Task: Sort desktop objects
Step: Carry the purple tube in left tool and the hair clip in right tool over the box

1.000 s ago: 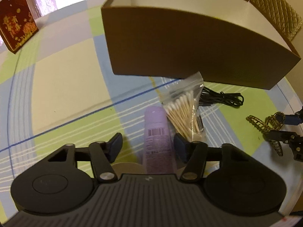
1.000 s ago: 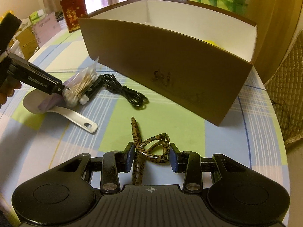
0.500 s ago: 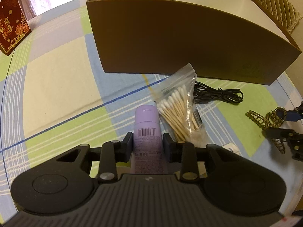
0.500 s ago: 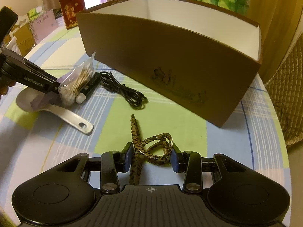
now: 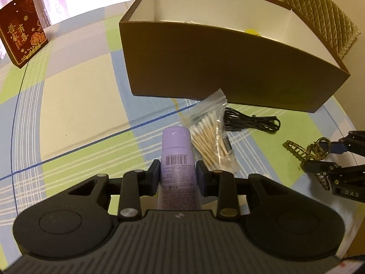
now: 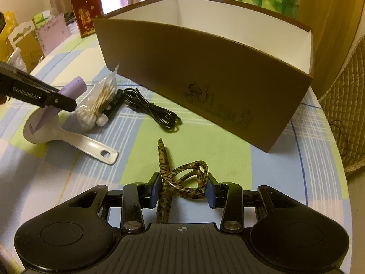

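My left gripper (image 5: 177, 174) is shut on a purple tube (image 5: 176, 159) and holds it above the table; the tube also shows in the right wrist view (image 6: 74, 88), tilted up over a white spoon (image 6: 68, 138). My right gripper (image 6: 181, 189) is shut on a leopard-print hair clip (image 6: 182, 178), which also shows in the left wrist view (image 5: 305, 151). A big brown box (image 5: 228, 68), white inside, stands open behind them (image 6: 205, 73). A bag of cotton swabs (image 5: 208, 134) and a black cable (image 5: 251, 122) lie before the box.
A red gift box (image 5: 21, 36) stands at the far left of the checked tablecloth. Something yellow (image 5: 252, 31) lies inside the brown box. A quilted chair back (image 5: 324, 16) is behind the box. Small cartons (image 6: 29, 38) stand at the table's left edge.
My left gripper closed on the purple tube and lifted it. My right gripper stayed shut on the hair clip and rose a little; the box's inside shows more.
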Action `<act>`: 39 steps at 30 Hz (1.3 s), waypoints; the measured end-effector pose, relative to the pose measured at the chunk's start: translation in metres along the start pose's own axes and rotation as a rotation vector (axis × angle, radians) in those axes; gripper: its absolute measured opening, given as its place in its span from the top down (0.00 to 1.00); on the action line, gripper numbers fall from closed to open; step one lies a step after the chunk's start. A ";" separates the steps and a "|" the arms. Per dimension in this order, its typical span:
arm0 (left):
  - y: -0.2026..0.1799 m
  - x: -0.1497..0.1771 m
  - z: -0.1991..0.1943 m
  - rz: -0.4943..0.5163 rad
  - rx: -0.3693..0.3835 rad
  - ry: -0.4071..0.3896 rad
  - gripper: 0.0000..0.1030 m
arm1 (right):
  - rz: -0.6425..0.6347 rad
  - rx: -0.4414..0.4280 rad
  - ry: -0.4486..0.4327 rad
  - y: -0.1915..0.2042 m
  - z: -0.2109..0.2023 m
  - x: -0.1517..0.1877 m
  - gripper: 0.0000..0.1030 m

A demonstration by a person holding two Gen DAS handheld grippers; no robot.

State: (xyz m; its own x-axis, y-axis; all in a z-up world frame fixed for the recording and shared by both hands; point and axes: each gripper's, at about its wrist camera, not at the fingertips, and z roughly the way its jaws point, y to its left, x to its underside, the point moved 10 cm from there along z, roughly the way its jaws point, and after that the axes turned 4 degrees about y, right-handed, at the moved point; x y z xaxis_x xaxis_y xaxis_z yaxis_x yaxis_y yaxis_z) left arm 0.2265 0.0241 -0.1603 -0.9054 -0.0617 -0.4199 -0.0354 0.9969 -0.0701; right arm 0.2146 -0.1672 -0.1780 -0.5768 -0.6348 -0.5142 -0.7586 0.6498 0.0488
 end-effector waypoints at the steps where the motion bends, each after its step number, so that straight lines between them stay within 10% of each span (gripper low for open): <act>1: -0.001 0.001 -0.002 -0.002 0.001 -0.001 0.73 | 0.004 -0.004 -0.002 0.000 -0.002 -0.001 0.64; 39: -0.053 -0.014 -0.056 0.044 0.050 -0.117 0.73 | 0.036 -0.071 -0.104 0.009 -0.064 -0.037 0.64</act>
State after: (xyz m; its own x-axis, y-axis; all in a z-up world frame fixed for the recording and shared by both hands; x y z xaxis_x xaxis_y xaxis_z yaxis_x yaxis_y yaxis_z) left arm 0.2176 -0.0250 -0.0995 -0.8503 -0.0264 -0.5257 0.0265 0.9953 -0.0929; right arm 0.2095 -0.1646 -0.1038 -0.5724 -0.5623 -0.5968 -0.7595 0.6378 0.1276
